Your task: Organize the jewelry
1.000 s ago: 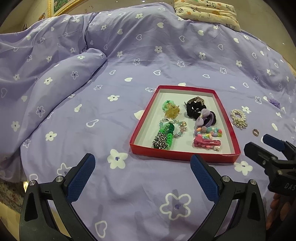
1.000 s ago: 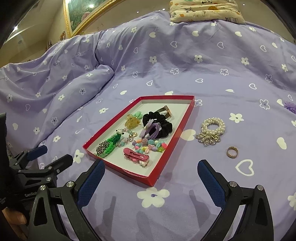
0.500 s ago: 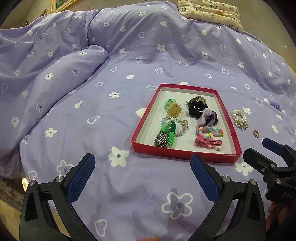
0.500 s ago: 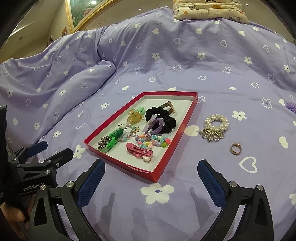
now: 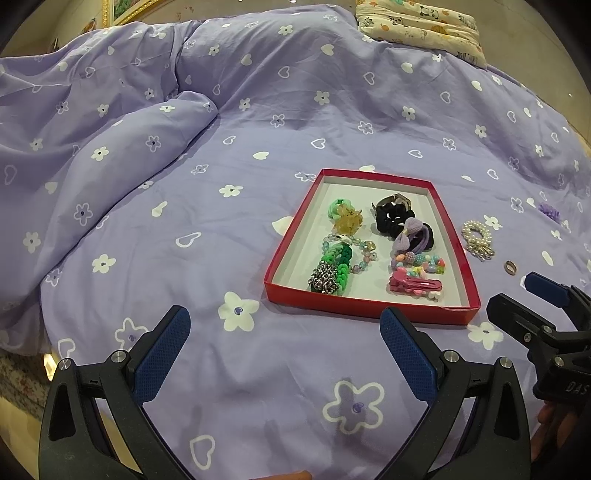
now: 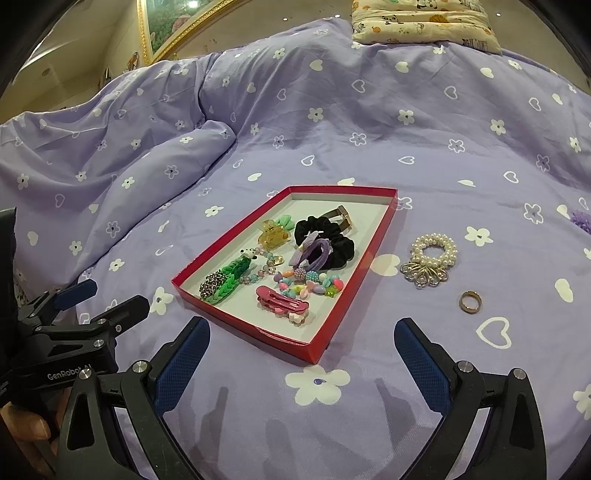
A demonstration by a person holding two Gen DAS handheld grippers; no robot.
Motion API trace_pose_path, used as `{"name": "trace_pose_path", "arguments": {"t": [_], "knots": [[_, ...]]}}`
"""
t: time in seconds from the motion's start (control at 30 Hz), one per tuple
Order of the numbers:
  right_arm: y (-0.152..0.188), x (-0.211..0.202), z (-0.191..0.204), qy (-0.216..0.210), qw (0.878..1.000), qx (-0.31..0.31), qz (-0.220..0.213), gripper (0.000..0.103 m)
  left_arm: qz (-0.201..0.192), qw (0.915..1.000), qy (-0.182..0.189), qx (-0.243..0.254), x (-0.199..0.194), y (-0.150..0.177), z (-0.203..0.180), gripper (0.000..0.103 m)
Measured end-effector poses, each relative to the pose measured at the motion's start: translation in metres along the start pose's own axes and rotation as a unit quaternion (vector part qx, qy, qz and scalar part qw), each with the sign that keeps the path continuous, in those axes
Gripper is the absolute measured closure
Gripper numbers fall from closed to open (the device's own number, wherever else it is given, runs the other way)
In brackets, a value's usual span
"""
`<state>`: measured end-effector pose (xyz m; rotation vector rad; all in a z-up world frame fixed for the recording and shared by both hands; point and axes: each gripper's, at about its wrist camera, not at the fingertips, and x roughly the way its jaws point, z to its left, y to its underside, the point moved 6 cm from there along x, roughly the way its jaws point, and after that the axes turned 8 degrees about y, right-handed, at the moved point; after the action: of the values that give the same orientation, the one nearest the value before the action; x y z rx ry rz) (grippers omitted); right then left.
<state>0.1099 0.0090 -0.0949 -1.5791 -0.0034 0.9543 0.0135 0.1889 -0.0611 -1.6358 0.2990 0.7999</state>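
A red tray lies on the purple bedspread and holds hair clips, scrunchies and bead bracelets. A pearl bracelet and a small ring lie on the spread to the tray's right. A purple flower piece lies farther right. My left gripper is open and empty, in front of the tray's near left corner. My right gripper is open and empty, in front of the tray's near right corner; it also shows in the left wrist view.
A bunched fold of the duvet rises at the left. A patterned pillow lies at the far end of the bed. The bed's edge drops off at the near left. A gold picture frame hangs behind.
Both grippers have drawn back a little from the tray and both views tilted slightly. Nothing on the bed has moved and both grippers stay open.
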Motion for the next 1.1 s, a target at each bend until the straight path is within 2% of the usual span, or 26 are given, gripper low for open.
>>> {"name": "trace_pose_path", "arguments": {"t": [1.1], "knots": [[-0.0006, -0.0026, 0.0052, -0.003, 1.0, -0.006, -0.001, 0.002, 0.0, 1.0, -0.001, -0.001, -0.0022, 0.001, 0.0008, 0.0]]}}
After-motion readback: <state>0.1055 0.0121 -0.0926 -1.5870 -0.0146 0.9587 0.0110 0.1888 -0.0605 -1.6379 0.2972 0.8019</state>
